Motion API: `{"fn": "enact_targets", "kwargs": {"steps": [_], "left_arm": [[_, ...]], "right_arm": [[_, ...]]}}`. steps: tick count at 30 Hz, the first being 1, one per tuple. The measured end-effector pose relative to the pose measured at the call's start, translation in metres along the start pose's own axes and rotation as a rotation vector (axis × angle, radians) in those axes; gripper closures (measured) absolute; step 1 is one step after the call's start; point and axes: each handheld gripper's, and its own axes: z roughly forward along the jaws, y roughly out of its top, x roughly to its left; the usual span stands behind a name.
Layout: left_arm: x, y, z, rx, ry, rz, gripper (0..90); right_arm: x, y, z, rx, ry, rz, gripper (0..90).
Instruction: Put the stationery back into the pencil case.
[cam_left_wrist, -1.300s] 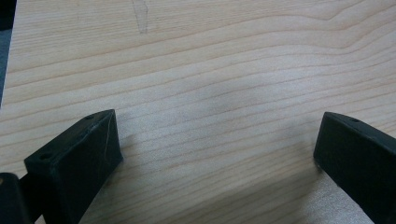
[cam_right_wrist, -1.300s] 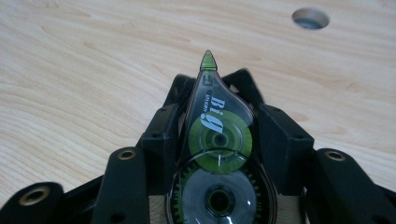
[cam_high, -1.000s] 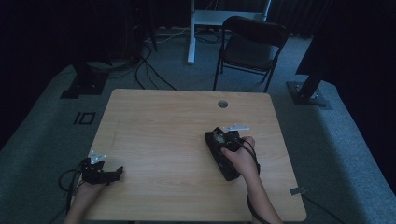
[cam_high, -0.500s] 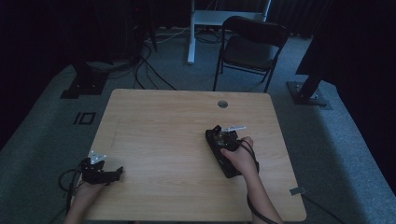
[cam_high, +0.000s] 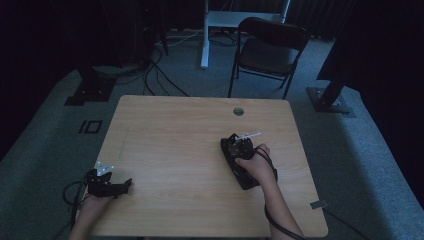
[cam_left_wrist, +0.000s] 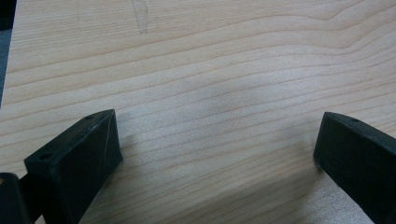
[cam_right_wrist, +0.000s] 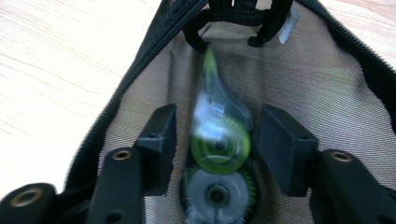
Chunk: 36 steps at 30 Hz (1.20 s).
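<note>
Right hand-held gripper (cam_right_wrist: 217, 140): jaws part-open astride a clear-and-green correction tape dispenser (cam_right_wrist: 218, 135), blurred; contact unclear. Dispenser lies on tan mesh inside a black zippered pouch (cam_right_wrist: 140, 65), its lower end cut off. From above, the pouch (cam_high: 235, 155) sits right of centre on the pale wood-grain desk (cam_high: 170, 135). Left hand-held gripper (cam_left_wrist: 215, 144): jaws wide, empty, over bare desk.

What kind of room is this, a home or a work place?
Probably a studio or lab set up for recording, not a home. A bare wooden table stands on grey carpet, dark curtains hang around it, cables run over the floor to black stand bases, and a folding chair waits behind.
</note>
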Motion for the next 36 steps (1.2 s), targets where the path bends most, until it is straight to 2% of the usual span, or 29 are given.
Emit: {"fn": "enact_targets", "kwargs": {"steps": [8, 12, 18, 25, 30, 35, 36], "left_arm": [[0.000, 0.000, 0.000, 0.000, 0.000, 0.000, 0.7], [0.000, 0.000, 0.000, 0.000, 0.000, 0.000, 0.7], [0.000, 0.000, 0.000, 0.000, 0.000, 0.000, 0.7], [0.000, 0.000, 0.000, 0.000, 0.000, 0.000, 0.7], [0.000, 0.000, 0.000, 0.000, 0.000, 0.000, 0.7], [0.000, 0.000, 0.000, 0.000, 0.000, 0.000, 0.7], [0.000, 0.000, 0.000, 0.000, 0.000, 0.000, 0.7]], "right_arm": [[-0.003, -0.001, -0.006, -0.023, 0.023, 0.020, 44.7], [-0.003, -0.001, -0.012, -0.028, 0.033, 0.014, 44.4], [-0.005, 0.001, -0.026, -0.065, 0.037, 0.002, 43.2], [-0.007, -0.001, -0.045, -0.150, 0.067, -0.019, 40.1], [-0.013, -0.004, -0.058, -0.221, 0.069, -0.032, 39.5], [-0.021, -0.008, -0.070, -0.297, 0.050, -0.047, 37.4], [-0.023, -0.009, -0.072, -0.308, 0.058, -0.039, 36.9]]}}
